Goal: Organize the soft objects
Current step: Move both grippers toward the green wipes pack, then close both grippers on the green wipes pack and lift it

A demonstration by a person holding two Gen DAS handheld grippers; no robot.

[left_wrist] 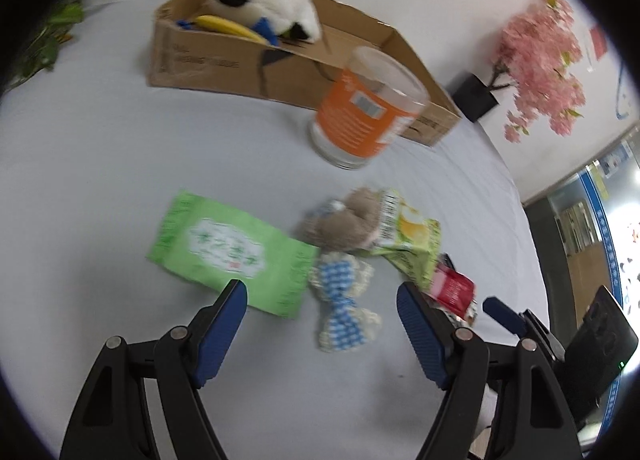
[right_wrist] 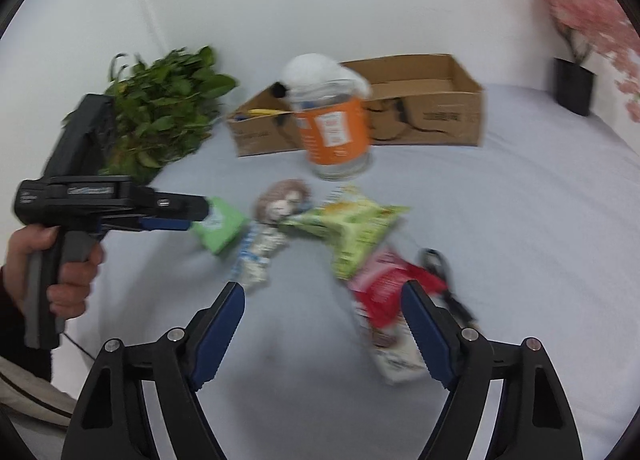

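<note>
Spread tongs [right_wrist: 322,324] over pale sheet [right_wrist: 520,240]

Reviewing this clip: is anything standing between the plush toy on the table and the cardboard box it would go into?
Yes. The clear jar with the orange label stands upright on the table between the brown plush toy and the cardboard box, just in front of the box's near wall. The left gripper is open, with nothing between it and the toy.

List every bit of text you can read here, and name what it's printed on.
None reads clearly.
Cardboard box: printed lines, too blurred.
Orange-labelled clear jar: label text and barcode, illegible.
Green wipes pack: blurred print.
Yellow-green snack bag: unreadable.
Red packet: unreadable.
</note>
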